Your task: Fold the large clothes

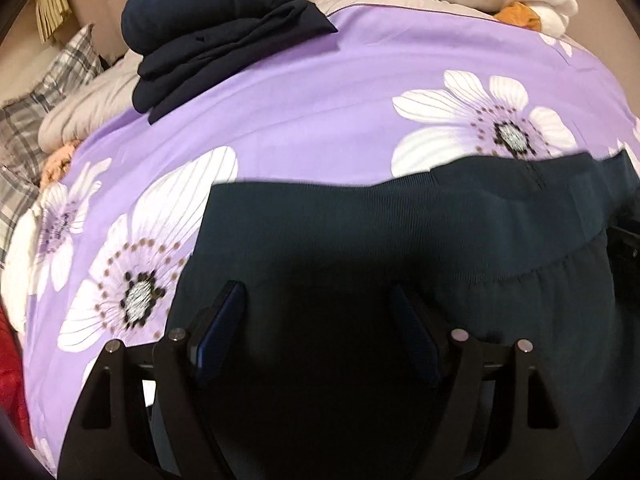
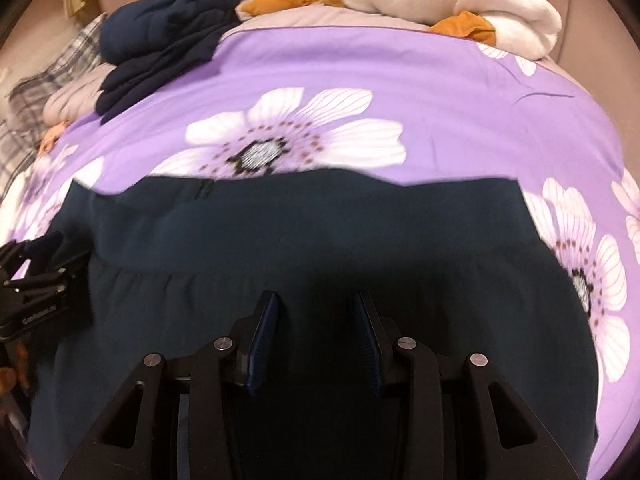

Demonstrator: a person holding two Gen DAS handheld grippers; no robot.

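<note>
- Trousers (image 1: 400, 240), dark teal, lie spread on the purple flowered sheet (image 1: 320, 100); ribbed waistband (image 2: 300, 216) runs across both wrist views.
- Left gripper (image 1: 320, 316) over the trousers, jaws wide apart, nothing clamped between the blue pads (image 1: 224, 312).
- Right gripper (image 2: 316, 324) over the same cloth, jaws apart with a narrower gap; cannot tell whether the pads touch the fabric.
- Folded navy stack (image 1: 216, 32) sits at the sheet's far left; white plush (image 2: 460, 4) at far right.
</note>
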